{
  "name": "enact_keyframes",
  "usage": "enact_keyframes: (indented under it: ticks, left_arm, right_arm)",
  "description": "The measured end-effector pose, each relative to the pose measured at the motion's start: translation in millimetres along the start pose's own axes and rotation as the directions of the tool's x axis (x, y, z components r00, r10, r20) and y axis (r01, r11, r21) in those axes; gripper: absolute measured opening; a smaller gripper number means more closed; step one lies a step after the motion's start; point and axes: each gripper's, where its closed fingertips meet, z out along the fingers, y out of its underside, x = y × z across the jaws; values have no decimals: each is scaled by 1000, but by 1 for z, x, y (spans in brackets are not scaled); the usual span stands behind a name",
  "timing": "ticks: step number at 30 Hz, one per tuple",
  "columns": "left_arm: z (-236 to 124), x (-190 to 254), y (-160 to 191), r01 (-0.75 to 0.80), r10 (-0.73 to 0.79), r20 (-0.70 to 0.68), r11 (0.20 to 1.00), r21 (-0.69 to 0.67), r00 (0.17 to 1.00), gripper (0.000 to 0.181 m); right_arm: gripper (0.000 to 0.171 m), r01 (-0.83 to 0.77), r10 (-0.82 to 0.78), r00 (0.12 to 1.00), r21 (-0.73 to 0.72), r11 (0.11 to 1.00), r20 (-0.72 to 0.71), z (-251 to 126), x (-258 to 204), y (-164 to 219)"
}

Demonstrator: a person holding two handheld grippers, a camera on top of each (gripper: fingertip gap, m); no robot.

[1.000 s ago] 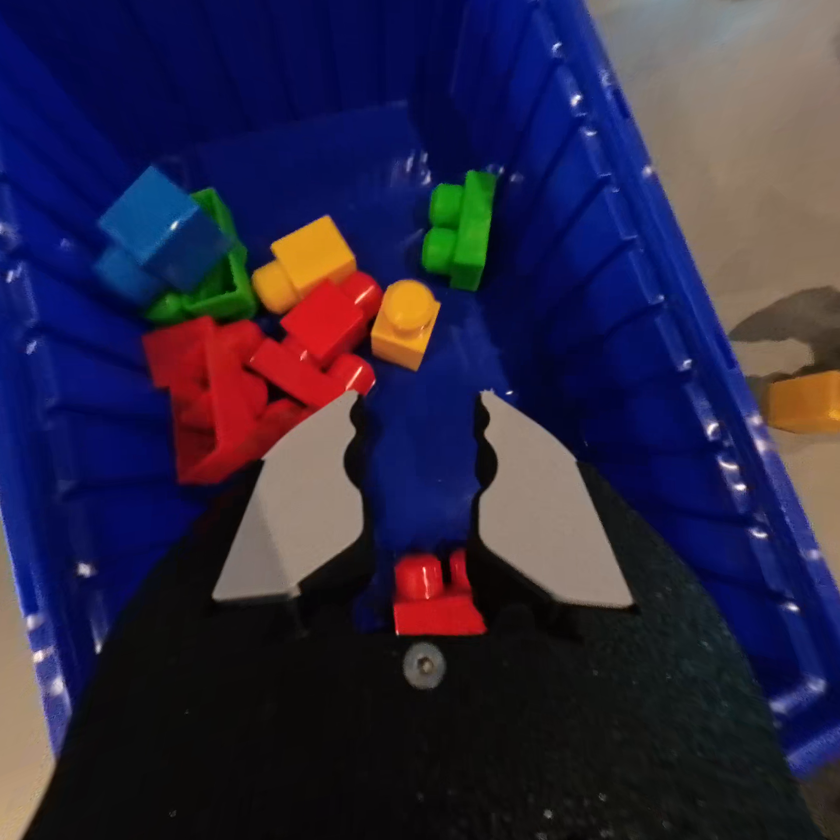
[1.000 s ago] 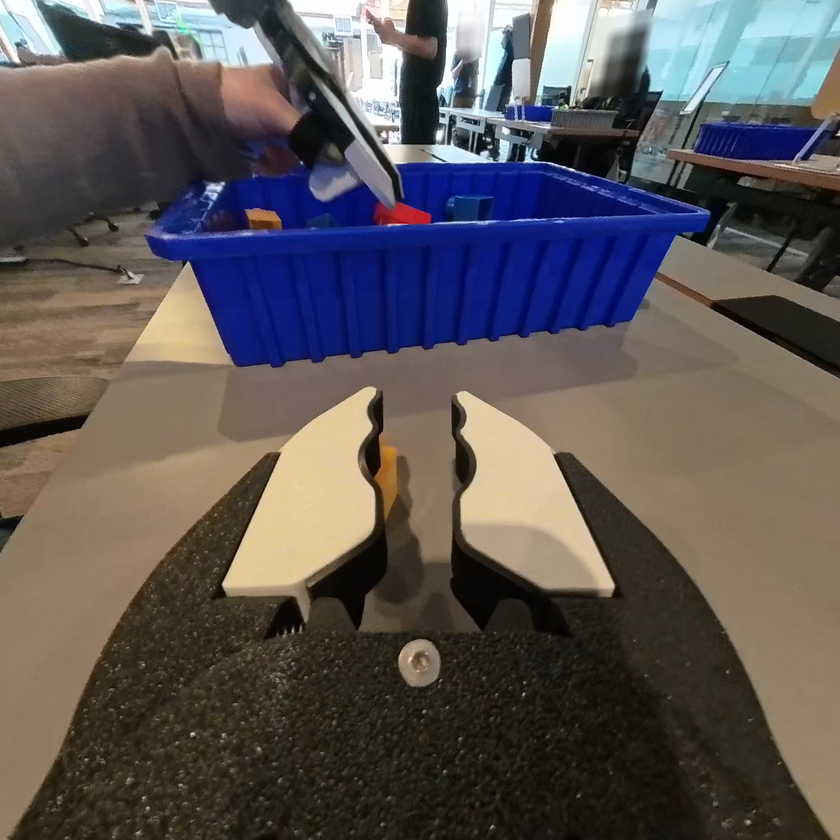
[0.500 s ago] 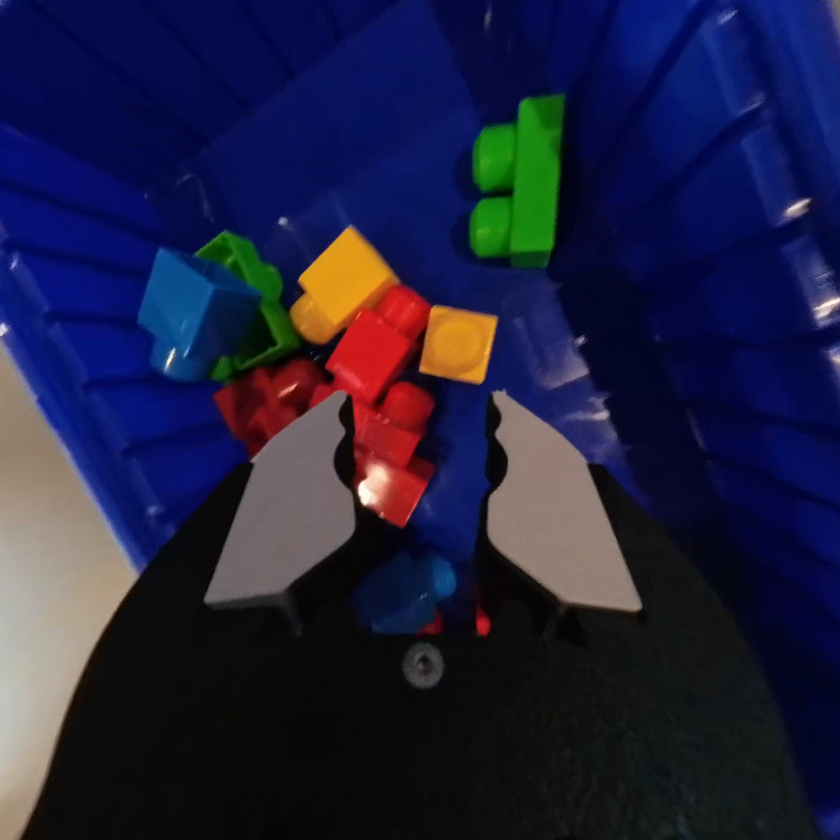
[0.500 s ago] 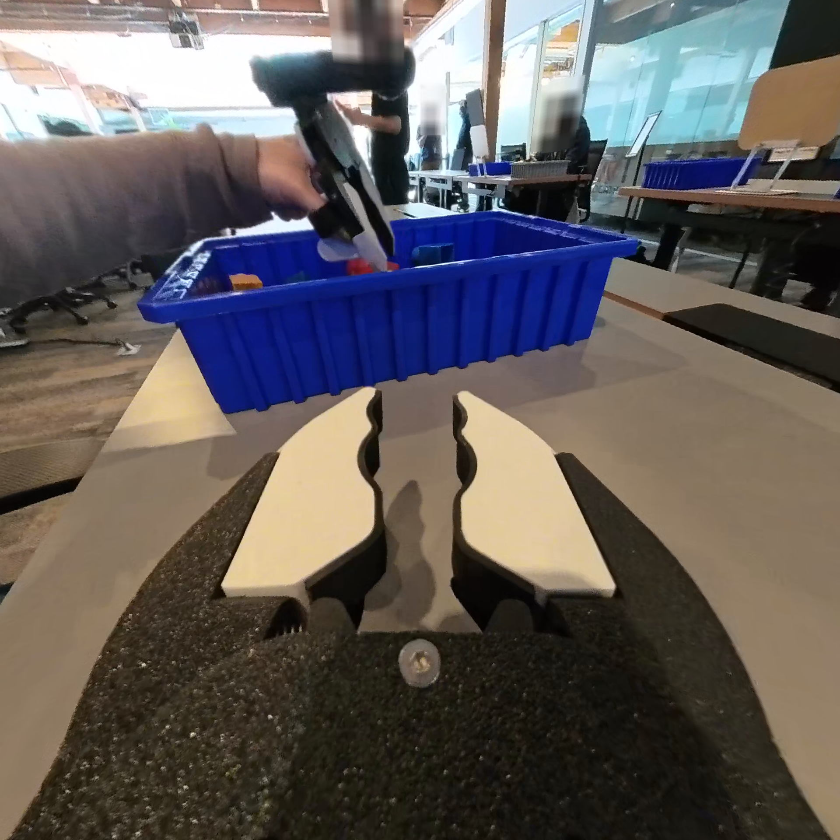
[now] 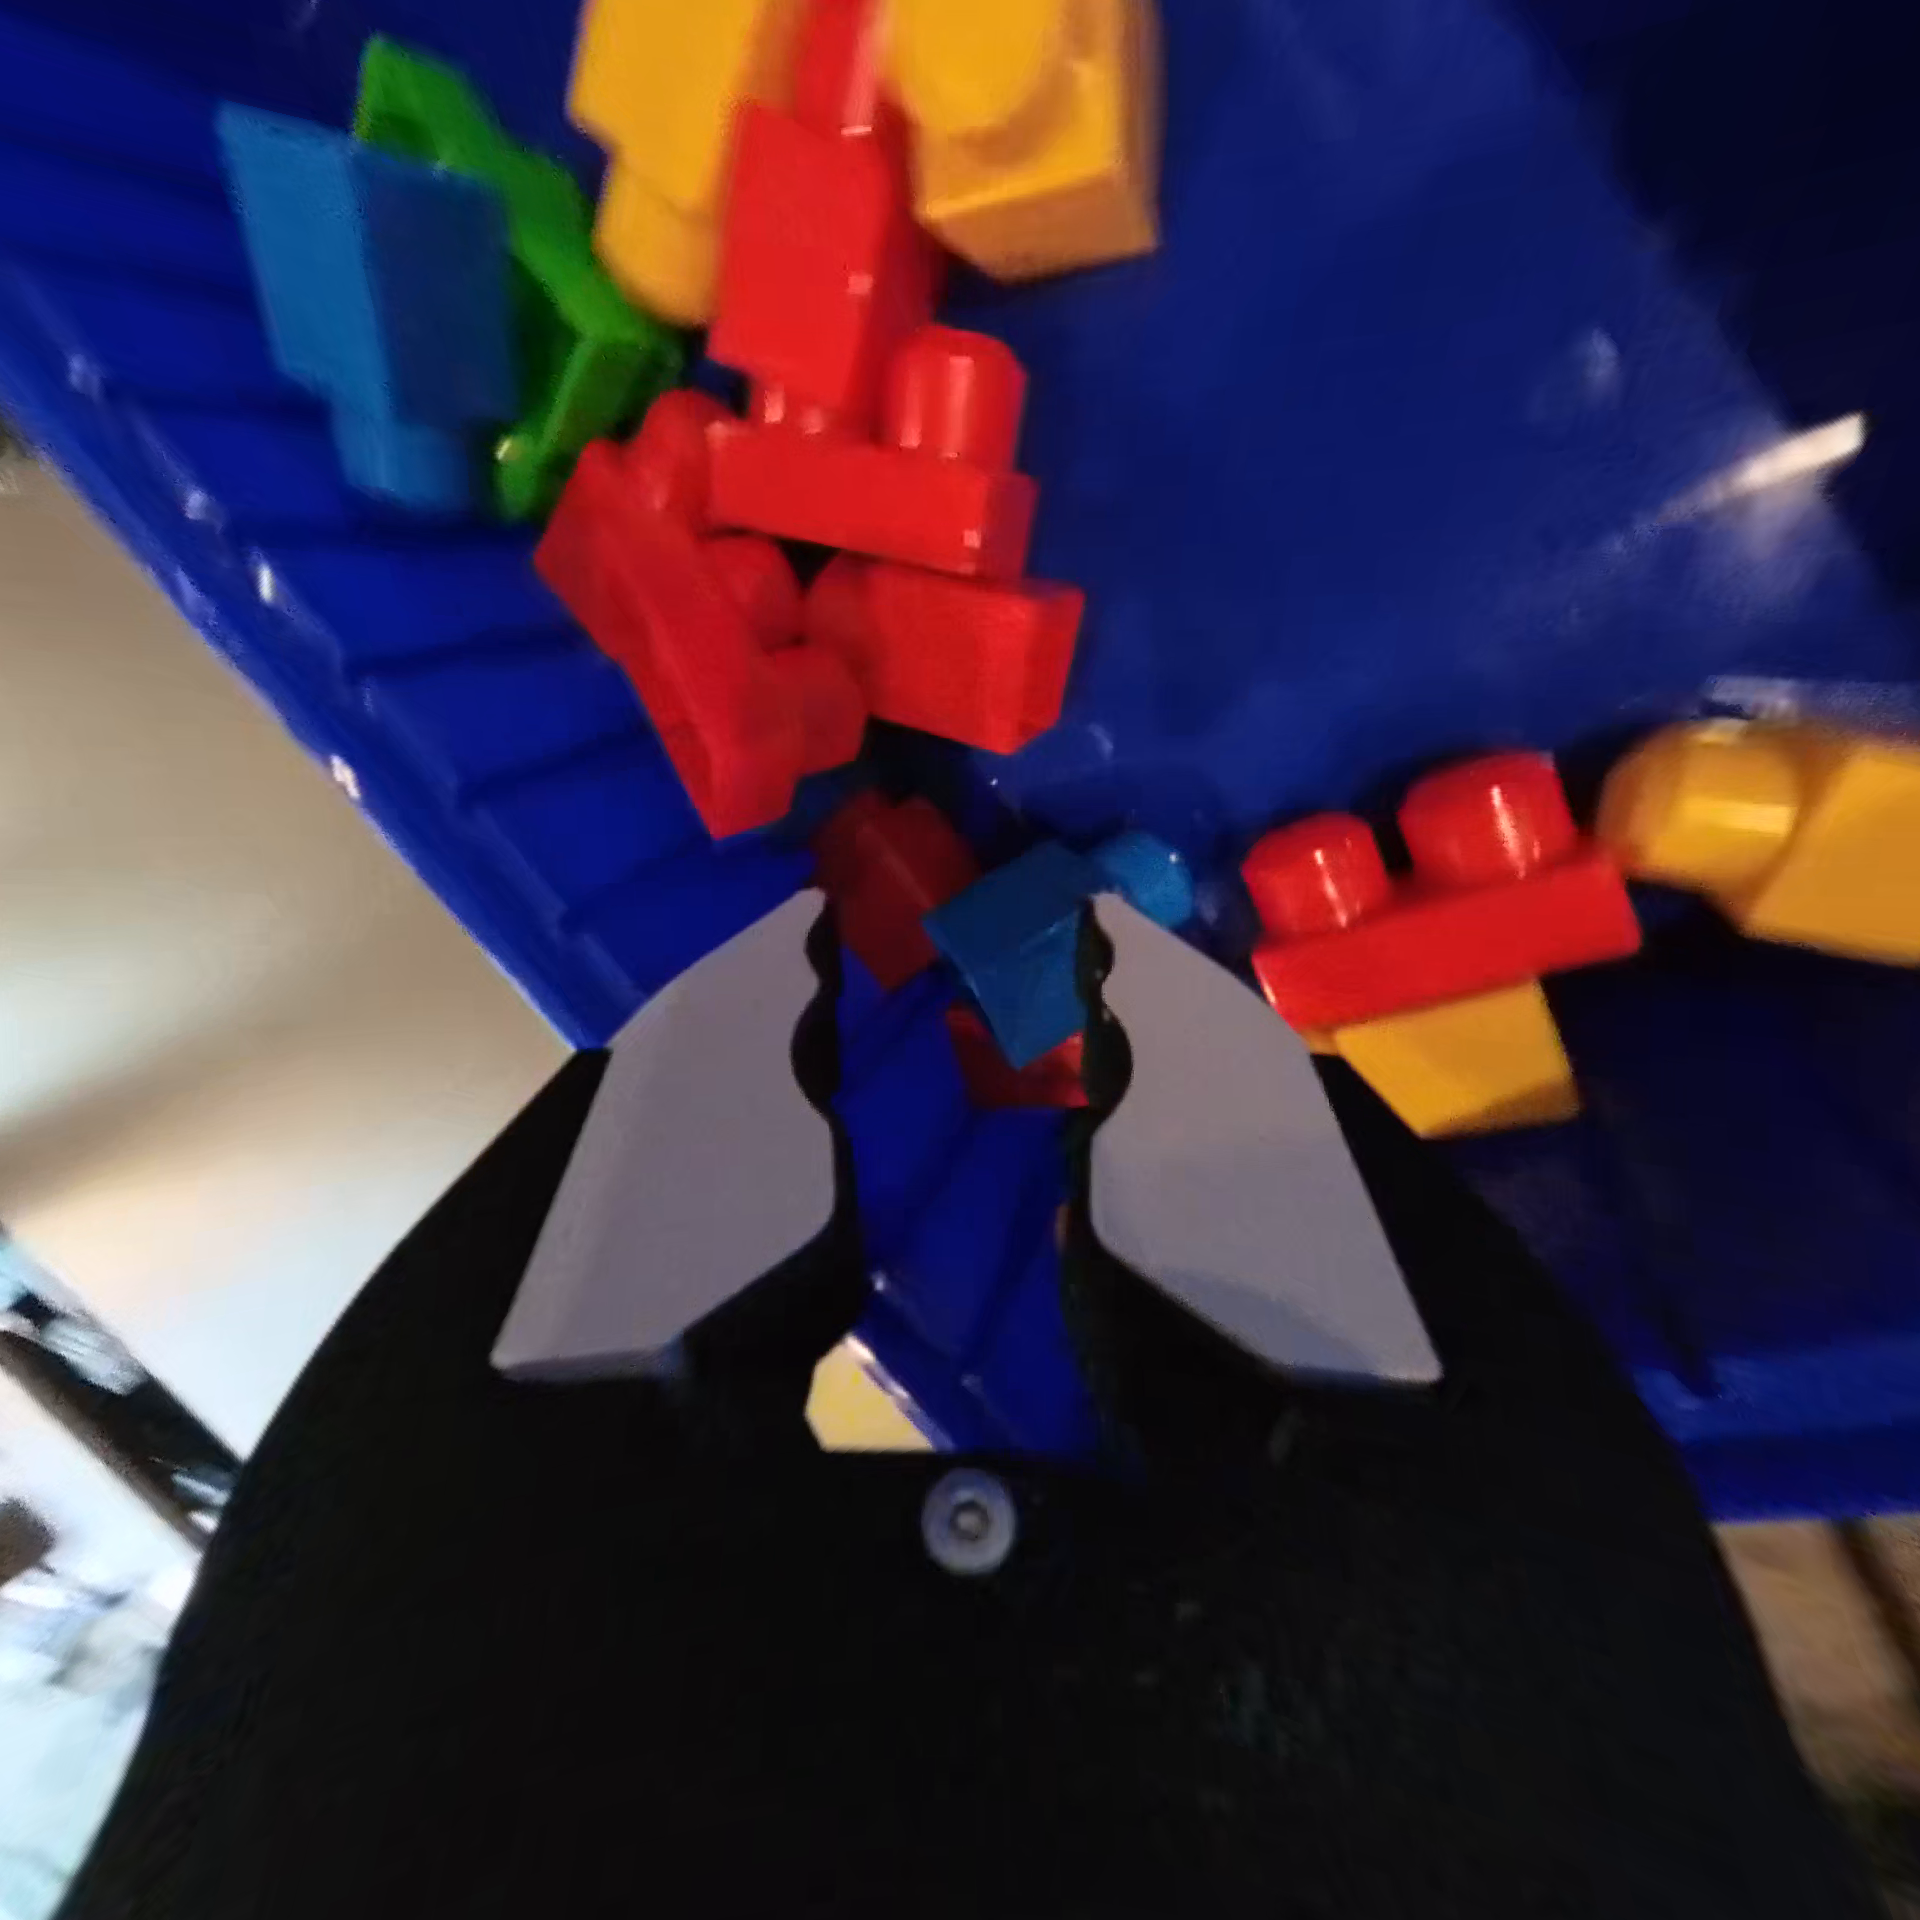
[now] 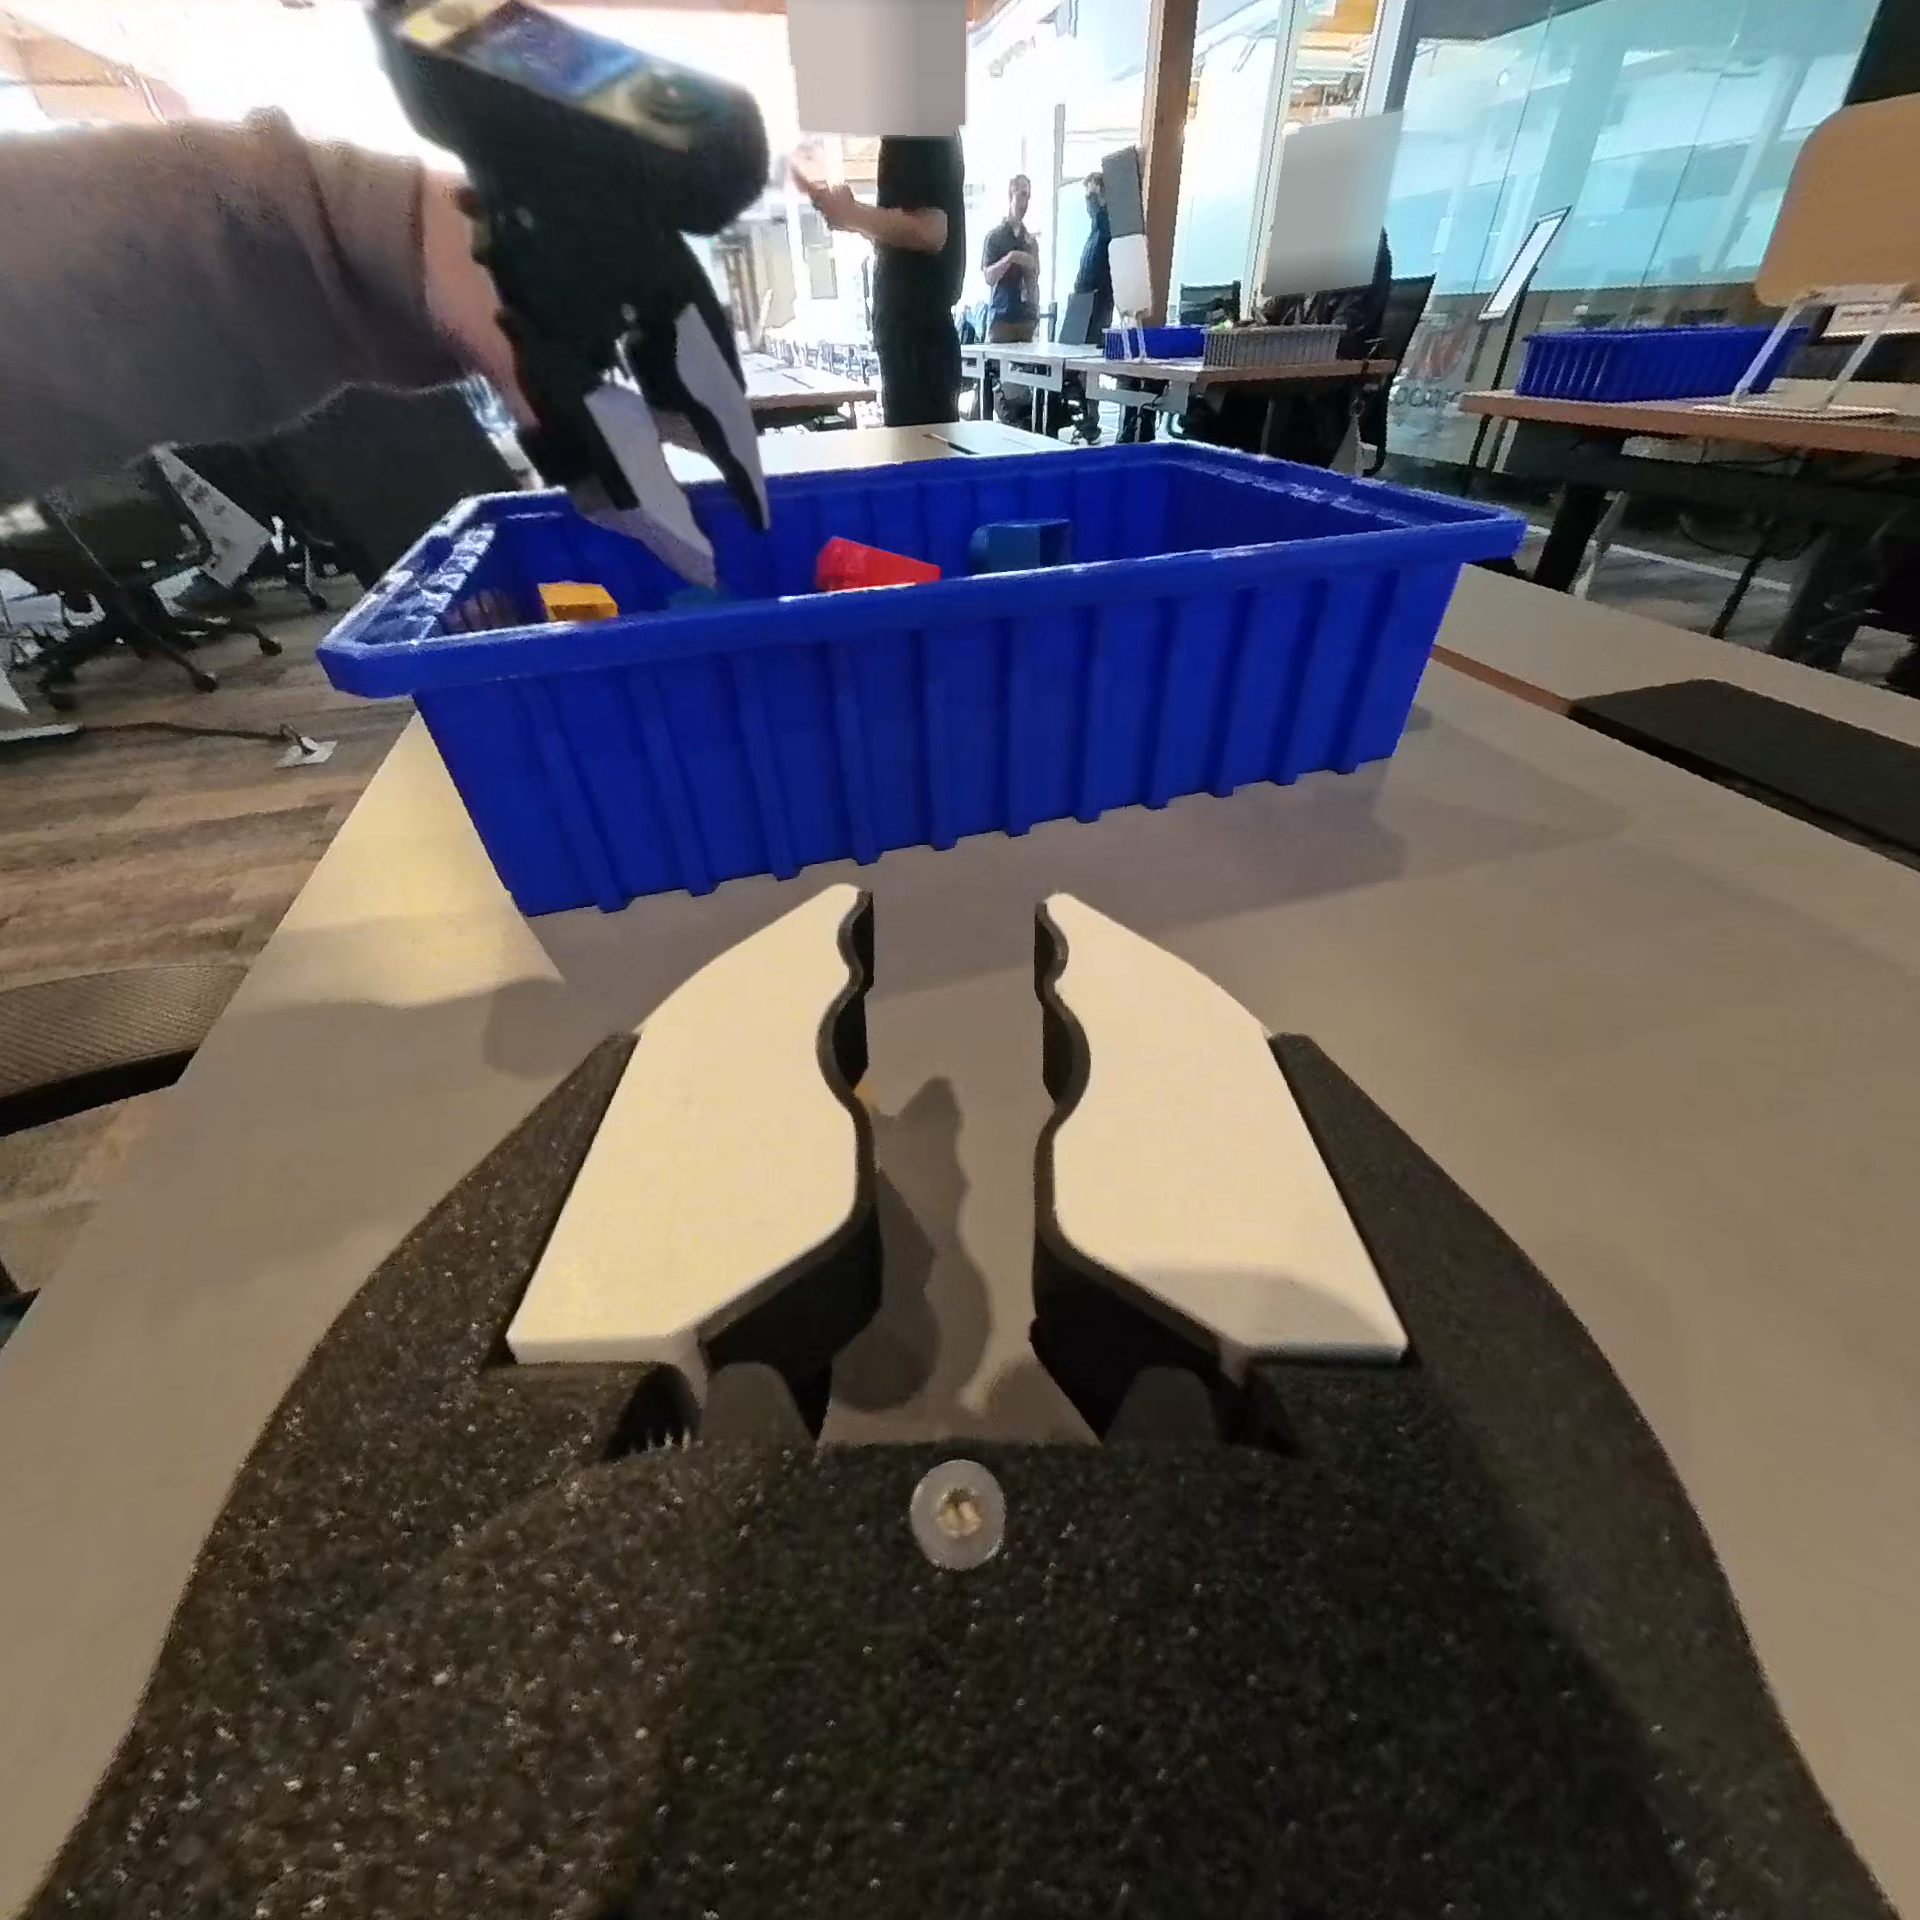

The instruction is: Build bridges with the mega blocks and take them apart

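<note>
Blocks are chunky studded plastic: red, yellow, green, blue, jumbled loose in the blue bin [image 6: 935,727] at the tabletop's [image 6: 1507,1039] far-left corner. Left gripper [image 5: 956,935] dips into the bin's near-left corner, fingers narrowly apart, small blue block [image 5: 1023,940] at its tips; can't tell if gripped. Red cluster [image 5: 821,582] just beyond. Right gripper [image 6: 954,914] hovers over bare tabletop, fingers narrowly apart, empty.

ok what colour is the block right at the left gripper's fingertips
Blue: the small block at the left gripper fingertips. The left wrist view shows it best.
</note>
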Motion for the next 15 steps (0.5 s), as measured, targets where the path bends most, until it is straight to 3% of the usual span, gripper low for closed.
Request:
enact_keyframes:
  ticks: [4, 9, 15]
  left_arm:
    - [-1, 21, 0, -247, 249, -42, 968, 34, 968, 34]
    - [2, 22, 14, -332, 325, -87, 940, -81, 942, 58]
    - [18, 19, 25, -480, 477, -67, 854, -201, 876, 54]
  right_arm:
    - [29, 16, -16, 1000, -16, 1000, 0, 0, -1, 3]
    - [29, -16, 16, 1000, -2, 1000, 0, 0, 1, 2]
    - [29, -73, 73, 997, 21, 997, -4, -2, 6, 0]
